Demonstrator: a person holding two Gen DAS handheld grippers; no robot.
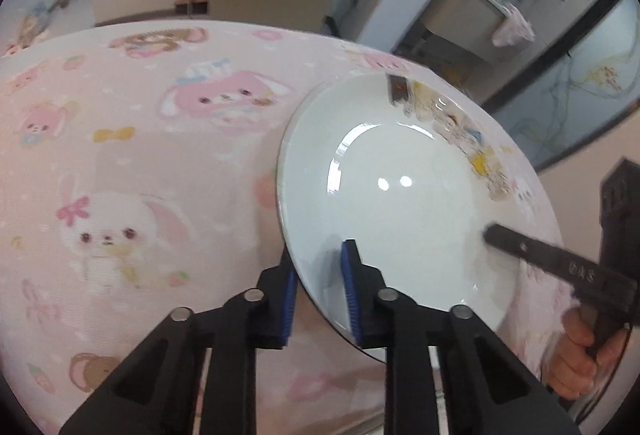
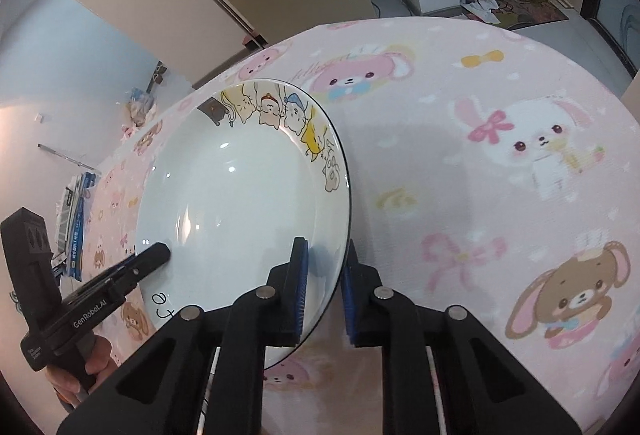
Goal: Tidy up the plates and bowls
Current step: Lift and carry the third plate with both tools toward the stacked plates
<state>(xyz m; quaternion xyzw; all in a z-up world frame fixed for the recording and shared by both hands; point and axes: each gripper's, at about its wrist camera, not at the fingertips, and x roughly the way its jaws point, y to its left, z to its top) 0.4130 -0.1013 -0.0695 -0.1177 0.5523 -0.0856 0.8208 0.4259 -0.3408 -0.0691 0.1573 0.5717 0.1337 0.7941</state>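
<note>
The plate [image 1: 400, 195] is sitting on the pink cartoon tablecloth [image 1: 140, 155], and both grippers are working from its rim. The left gripper [image 1: 320, 287] is pinching the plate's left edge — one blue pad over the rim, one under. The right gripper [image 2: 324, 287] is clamping the opposite edge the same way. Gripping two opposite sides is probably meant to keep the wide, slick dish level when it is lifted — no other dishes are showing near the plate.
</note>
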